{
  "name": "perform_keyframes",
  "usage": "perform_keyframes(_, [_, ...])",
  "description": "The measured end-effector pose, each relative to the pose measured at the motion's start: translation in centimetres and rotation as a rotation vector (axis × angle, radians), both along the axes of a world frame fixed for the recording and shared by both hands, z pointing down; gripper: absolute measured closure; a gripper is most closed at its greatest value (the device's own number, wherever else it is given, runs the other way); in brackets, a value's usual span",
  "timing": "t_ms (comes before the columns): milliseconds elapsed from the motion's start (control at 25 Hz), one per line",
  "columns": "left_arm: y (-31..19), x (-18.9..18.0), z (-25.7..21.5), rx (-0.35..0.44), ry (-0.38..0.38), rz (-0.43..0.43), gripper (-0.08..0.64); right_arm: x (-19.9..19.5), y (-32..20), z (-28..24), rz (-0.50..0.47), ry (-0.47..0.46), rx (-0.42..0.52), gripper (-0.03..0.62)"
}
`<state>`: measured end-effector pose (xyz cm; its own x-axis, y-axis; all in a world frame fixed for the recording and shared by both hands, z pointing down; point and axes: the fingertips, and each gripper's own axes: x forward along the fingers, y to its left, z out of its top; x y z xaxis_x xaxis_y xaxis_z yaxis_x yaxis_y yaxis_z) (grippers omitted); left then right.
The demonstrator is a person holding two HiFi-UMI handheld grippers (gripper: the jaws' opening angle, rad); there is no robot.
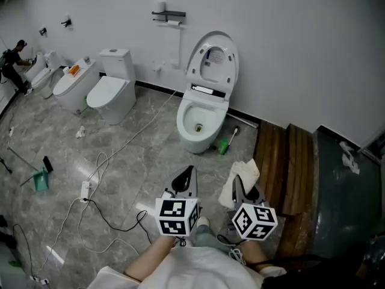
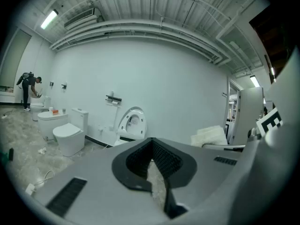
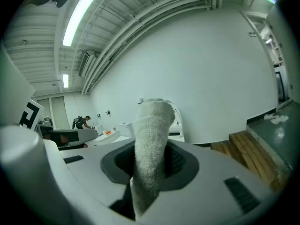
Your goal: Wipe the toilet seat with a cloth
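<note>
Right gripper (image 3: 151, 150) clamped on white cloth (image 3: 152, 120) (folded, poking up past the jaws). Left gripper (image 2: 153, 150) closed, empty. Both well short of the toilet (image 1: 196, 138), lid up.

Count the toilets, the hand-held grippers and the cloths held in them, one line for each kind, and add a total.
Toilets: 4 (the open toilet and three more toilets along the wall to its left)
Hand-held grippers: 2 (left hand-held gripper, right hand-held gripper)
Cloths held: 1 (white cloth, in the right hand-held gripper's jaws)
Total: 7
</note>
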<state>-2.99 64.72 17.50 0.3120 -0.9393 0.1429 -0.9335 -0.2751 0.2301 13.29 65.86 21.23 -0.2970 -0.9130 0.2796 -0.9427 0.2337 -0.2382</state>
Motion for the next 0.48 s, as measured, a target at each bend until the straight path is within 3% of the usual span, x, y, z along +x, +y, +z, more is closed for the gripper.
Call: perform_keyframes(480, [-9.2,-0.1,0.8,-0.024,-0.009,-0.009,0.549,-0.6,-10.1,1.0,-0.018,-0.045,-0.019,0.499])
